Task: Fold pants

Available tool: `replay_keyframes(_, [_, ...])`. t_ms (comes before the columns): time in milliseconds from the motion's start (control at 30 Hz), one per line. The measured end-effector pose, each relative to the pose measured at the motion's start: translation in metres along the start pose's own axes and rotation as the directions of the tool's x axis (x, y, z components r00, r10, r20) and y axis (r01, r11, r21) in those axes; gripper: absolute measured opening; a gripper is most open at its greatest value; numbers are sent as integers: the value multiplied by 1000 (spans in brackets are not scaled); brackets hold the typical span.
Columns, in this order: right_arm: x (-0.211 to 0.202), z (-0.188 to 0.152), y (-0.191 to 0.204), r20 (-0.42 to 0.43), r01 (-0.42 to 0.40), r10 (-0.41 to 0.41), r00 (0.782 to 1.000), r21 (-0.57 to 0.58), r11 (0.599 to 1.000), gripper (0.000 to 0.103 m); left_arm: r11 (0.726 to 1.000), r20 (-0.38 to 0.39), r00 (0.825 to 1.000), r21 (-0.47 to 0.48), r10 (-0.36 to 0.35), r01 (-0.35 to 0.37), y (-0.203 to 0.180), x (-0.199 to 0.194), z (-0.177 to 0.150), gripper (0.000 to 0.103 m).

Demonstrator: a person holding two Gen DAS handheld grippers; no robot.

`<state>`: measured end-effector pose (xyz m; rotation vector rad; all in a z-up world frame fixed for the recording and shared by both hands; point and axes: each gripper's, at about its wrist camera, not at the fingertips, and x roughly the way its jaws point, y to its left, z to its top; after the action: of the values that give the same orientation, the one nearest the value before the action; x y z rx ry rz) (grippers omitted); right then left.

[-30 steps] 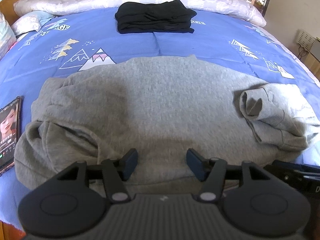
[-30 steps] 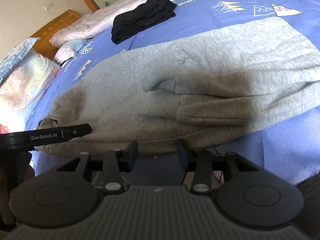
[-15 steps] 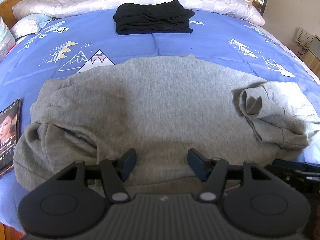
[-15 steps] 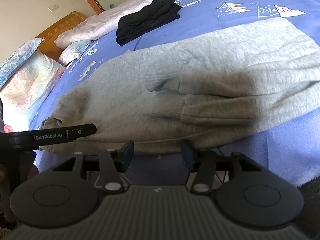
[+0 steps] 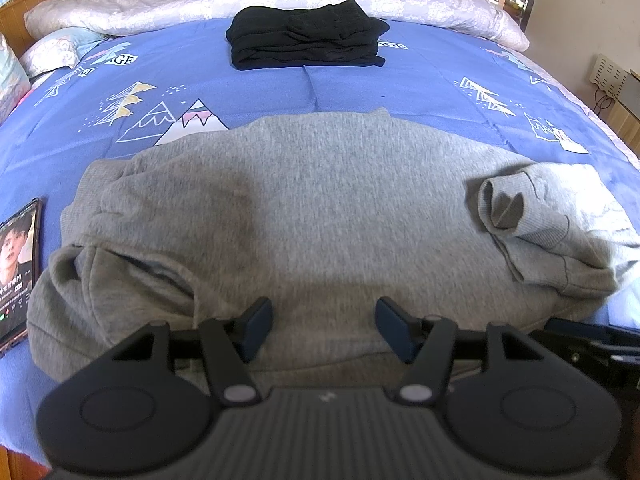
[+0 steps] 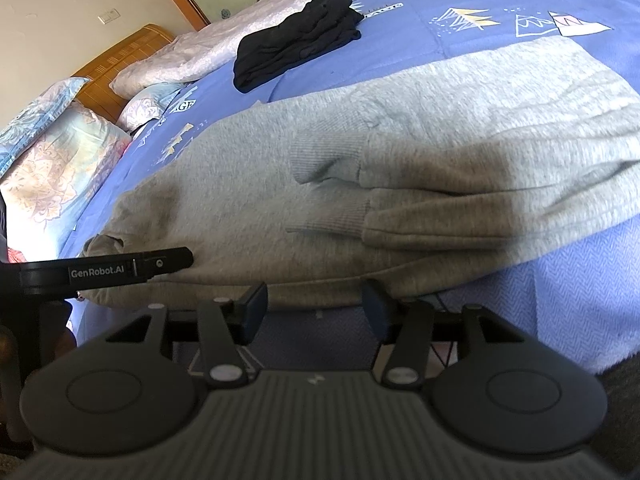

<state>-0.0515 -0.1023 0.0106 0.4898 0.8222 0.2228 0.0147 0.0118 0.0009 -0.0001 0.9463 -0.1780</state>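
Note:
Grey sweatpants (image 5: 320, 208) lie folded across the blue bedspread (image 5: 60, 140), with a ribbed cuff (image 5: 504, 208) turned up at the right end. My left gripper (image 5: 323, 312) hovers open over the pants' near edge, nothing between its fingers. In the right wrist view the same pants (image 6: 400, 128) show two stacked cuffs (image 6: 328, 188) facing left. My right gripper (image 6: 313, 296) stands open just short of the near hem, over the bed's edge, with only bedspread between its fingers. The left gripper's finger (image 6: 132, 268) reaches in from the left onto the pants.
A folded black garment (image 5: 306, 40) sits further back on the bed. A phone (image 5: 16, 268) with a lit screen lies at the left beside the pants. A pale quilt (image 5: 240, 0) lies along the bed's far side, with pillows (image 6: 48, 160) and a wooden headboard (image 6: 120, 52) at the left.
The right gripper's jaws have spread a little wider. The left gripper and the pants have stayed where they were.

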Motion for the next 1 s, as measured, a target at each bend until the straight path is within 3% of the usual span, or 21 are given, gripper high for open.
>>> replay_keyframes(733, [1, 0, 2, -1, 1, -1, 1000, -5, 1000, 56, 1000, -5, 1000, 8, 11, -11, 8, -2, 4, 60])
replay_keyframes(867, [-3, 3, 16, -2, 34, -34, 999, -71, 997, 56, 999, 9, 999, -9, 31, -31, 18, -7, 9, 60])
replay_keyframes(1000, [-18, 8, 36, 77, 26, -13, 997, -169, 985, 56, 999, 33, 998, -17, 49, -49, 26, -14, 14, 60])
